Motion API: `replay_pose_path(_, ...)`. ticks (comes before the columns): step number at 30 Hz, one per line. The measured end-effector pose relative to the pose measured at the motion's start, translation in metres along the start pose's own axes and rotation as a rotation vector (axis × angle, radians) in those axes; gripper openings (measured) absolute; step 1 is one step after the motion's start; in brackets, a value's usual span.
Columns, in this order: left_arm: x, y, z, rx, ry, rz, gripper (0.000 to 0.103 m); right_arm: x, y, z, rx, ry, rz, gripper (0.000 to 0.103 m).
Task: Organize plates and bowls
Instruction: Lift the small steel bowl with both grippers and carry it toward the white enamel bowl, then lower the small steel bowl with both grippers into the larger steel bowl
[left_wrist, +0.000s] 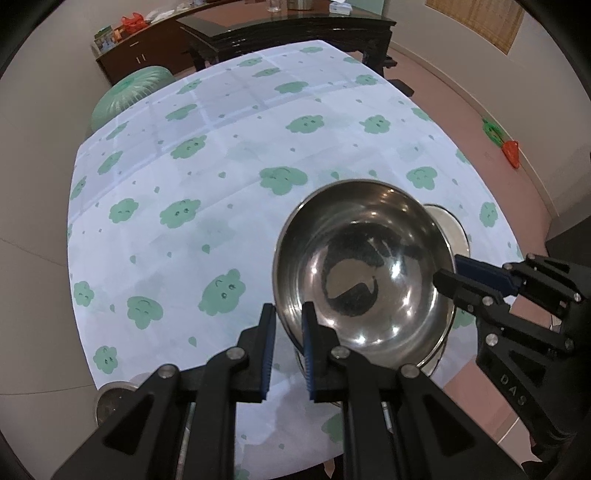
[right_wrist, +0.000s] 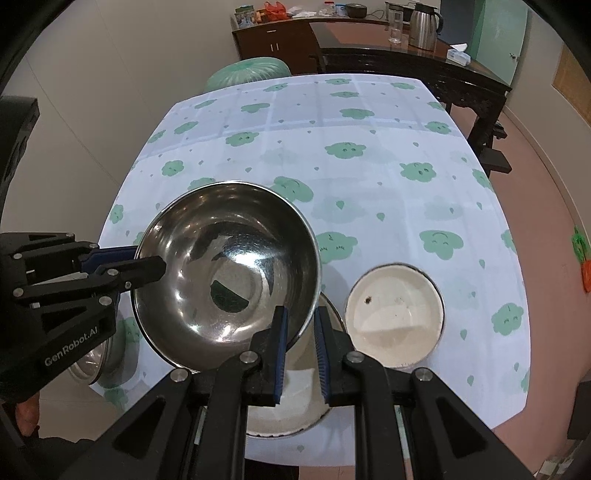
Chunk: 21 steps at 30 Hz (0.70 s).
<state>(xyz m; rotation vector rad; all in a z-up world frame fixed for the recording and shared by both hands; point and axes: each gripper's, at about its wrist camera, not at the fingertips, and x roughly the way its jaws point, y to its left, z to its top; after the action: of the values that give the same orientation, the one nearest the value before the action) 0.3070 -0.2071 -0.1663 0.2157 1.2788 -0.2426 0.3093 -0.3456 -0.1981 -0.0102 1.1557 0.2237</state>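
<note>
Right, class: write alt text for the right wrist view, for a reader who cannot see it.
Two handheld grippers, the right gripper and the left gripper, clamp opposite rims of a shiny steel bowl above a table covered in a green cloud-print cloth. A cream enamel plate lies on the cloth to the right, a larger white dish below the bowl.

The tabletop (right_wrist: 369, 122) was covered by a pale cloth (right_wrist: 388, 206) printed with green cloud faces and small green drops. A cream enamel plate (right_wrist: 395, 314) rested on the cloth near the right edge. To its left, at the near edge, sat a larger cream dish (right_wrist: 291, 406) with a metal rim, partly hidden. A steel bowl (right_wrist: 99, 362) stood at the near left corner, also partly hidden. The far half of the cloth carried nothing.
</note>
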Motion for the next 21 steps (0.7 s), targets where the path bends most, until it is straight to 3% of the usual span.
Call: replay_pose_path(21,0.01,-0.025,-0.019,0.036,0.031,-0.01,0.011,0.001,-0.013,-0.034,0.039,0.03,-0.008,0.016)
